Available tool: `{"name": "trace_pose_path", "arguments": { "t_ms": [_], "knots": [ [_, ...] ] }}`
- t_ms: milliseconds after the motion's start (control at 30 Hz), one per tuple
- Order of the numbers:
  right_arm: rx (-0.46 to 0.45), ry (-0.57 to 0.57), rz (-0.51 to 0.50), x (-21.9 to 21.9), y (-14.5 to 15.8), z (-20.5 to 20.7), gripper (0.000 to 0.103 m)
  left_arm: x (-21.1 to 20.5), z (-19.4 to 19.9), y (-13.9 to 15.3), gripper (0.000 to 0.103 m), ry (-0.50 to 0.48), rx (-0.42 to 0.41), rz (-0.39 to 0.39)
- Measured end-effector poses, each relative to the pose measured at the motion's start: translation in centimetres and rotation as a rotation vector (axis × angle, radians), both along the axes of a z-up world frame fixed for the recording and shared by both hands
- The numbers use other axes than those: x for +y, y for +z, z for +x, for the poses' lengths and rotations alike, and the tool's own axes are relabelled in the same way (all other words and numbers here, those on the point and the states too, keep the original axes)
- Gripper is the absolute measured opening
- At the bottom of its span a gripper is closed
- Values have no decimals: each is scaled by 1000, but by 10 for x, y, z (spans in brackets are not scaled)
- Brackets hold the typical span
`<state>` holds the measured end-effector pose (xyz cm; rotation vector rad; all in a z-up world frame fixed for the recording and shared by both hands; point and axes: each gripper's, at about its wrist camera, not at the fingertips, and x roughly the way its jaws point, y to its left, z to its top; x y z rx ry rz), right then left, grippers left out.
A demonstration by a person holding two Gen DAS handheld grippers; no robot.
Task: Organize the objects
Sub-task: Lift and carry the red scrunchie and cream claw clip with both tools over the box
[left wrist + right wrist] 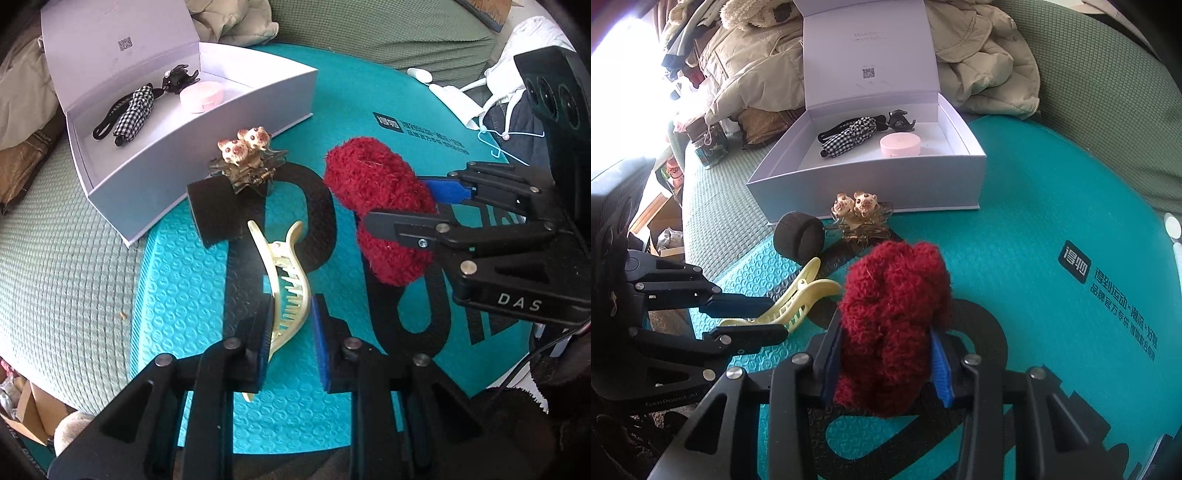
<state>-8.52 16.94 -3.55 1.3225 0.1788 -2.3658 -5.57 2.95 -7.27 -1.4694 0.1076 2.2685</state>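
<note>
Scrunchie [894, 328] clamped in right hand-held gripper [886, 365].

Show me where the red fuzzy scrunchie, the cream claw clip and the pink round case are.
Red fuzzy scrunchie [894, 325]: right wrist view, middle of its fuzzy body.
Cream claw clip [286, 288]: left wrist view, its toothed middle.
Pink round case [900, 144]: right wrist view, its side wall, inside the white box [979, 173].

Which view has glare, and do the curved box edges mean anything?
Right wrist view: blown-out window glare at upper left; the fluffy red scrunchie stays sharp. Left wrist view: evenly lit, no glare; the white cardboard box bows from fisheye distortion only.
</note>
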Motion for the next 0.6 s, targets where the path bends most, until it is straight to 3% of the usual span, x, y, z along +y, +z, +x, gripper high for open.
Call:
{"name": "trace_pose_path", "arguments": {
  "t_ms": [300,500,533,600],
  "knots": [
    [-26,58,37,8,1,25,41,9,28,1,19,-36,-34,15],
    [-11,20,41,16,2,26,42,14,36,1,19,-49,-22,-11],
    [-6,13,47,16,2,25,44,14,37,1,20,-49,-16,-16],
    [18,-7,72,16,1,23,59,16,36,-4,20,-46,-20,-41]
  ]
}}
